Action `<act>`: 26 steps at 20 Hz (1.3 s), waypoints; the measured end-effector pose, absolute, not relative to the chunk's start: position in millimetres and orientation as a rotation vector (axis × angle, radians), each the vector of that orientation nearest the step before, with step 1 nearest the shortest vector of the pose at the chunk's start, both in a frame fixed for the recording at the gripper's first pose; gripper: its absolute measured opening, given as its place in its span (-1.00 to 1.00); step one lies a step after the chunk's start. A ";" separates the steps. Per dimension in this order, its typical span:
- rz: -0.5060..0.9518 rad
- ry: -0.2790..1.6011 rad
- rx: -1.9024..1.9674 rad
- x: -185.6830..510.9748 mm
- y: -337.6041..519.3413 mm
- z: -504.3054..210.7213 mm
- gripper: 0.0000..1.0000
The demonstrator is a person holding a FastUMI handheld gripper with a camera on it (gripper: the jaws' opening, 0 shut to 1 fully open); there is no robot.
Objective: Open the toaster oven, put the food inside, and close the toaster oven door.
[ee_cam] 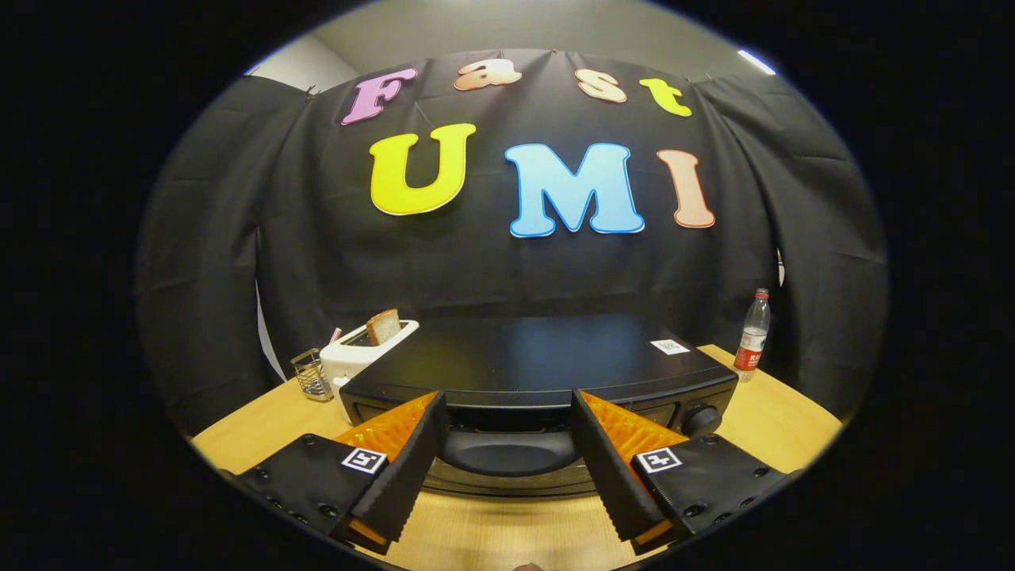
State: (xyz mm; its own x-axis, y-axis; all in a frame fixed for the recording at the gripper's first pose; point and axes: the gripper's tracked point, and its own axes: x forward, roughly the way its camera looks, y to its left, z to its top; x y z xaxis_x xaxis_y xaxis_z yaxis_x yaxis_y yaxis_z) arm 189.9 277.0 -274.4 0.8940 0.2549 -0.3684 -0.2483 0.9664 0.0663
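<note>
Just beyond open-fingered gripper, toaster oven; toaster beside.

The gripper-mounted fisheye camera looks forward along the gripper, its fingers spread apart, from close above the toaster oven on the bench, facing the booth's cloth wall behind it.

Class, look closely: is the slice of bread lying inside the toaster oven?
No: the bread slice stands in the white toaster beside the toaster oven, beyond the open gripper.
</note>
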 end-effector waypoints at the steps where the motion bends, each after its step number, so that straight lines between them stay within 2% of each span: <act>1: 0.257 0.395 0.017 191.5 277.5 -279.2 0.97; 10: 0.250 0.401 -0.006 179.4 271.9 -282.6 0.96; 26: 0.230 0.484 -0.038 94.3 261.7 -305.9 0.96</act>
